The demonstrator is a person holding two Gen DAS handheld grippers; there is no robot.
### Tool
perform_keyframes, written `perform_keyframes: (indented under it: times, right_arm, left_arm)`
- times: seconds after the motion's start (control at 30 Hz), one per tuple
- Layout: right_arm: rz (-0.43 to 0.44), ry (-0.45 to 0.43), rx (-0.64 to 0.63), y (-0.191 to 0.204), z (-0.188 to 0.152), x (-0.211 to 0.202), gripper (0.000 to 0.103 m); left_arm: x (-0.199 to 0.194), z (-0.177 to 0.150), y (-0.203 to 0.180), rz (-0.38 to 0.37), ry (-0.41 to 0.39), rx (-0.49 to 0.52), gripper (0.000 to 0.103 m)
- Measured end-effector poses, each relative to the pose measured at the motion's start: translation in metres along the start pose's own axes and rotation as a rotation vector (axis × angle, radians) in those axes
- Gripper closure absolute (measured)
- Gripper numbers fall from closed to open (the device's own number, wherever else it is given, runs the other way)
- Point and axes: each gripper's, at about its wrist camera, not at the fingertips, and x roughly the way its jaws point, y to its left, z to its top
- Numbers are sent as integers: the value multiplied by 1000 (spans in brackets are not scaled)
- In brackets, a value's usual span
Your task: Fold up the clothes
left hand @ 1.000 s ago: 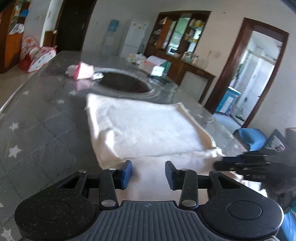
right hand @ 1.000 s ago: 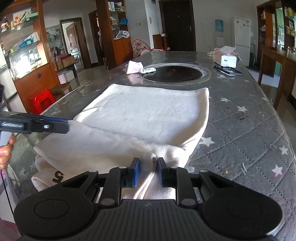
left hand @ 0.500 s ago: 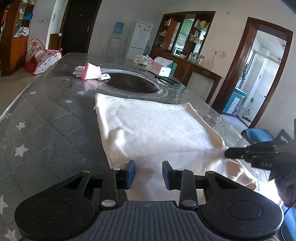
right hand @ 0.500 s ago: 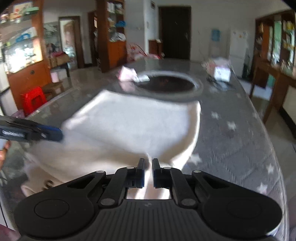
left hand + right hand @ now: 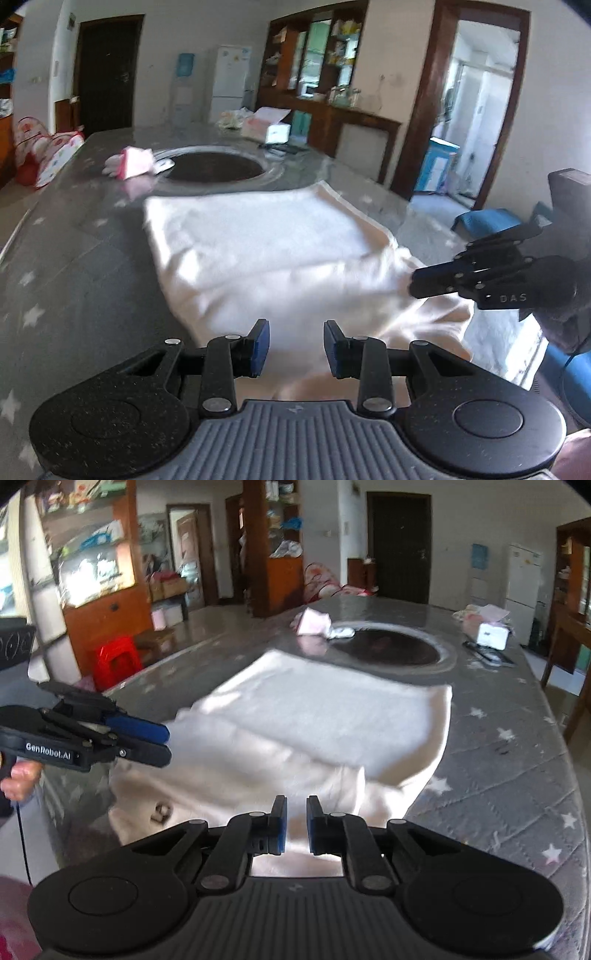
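While a cream garment [image 5: 266, 254] lies spread on the grey star-patterned table [image 5: 74, 280], its near edge bunched toward the table's front, the left gripper [image 5: 295, 341] hovers above that edge with its 2 blue-padded fingers wide apart and nothing between them. From its own camera the right gripper [image 5: 296, 825] shows a narrow gap with cloth behind it; whether it pinches the fabric cannot be told. Beyond the garment sit a dark round inset [image 5: 388, 651] and a pink cloth [image 5: 131, 167].
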Motion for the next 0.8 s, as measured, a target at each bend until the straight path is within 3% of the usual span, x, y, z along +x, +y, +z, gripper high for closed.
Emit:
perform_keyframes:
  times: [0.2,0.33,0.4,0.6,0.73,0.8]
  right_arm:
    - [27,6,-22,7,-6,-4,92]
    - [30,0,-31,10,-5,-3,91]
    - [30,6,-33,12,-5,-1,84]
    - [29,10,-29,12,-7,0,84]
    - [28,12,-26,12,-7,0,83]
    - [29,12,-26,12,-7,0,83]
  left_arm:
    - [-26,-21,-3,92,-29,29,65]
    - [-28,-29,-4,138,-20,36,65]
    - [-26,-31,-5,172,-12,41,65]
    - [-23,-33,-13,239,-36,53,65]
    - [-12,-36,-25,377,-15,169,64]
    - [-15,-37,-26,401,-20,184,64]
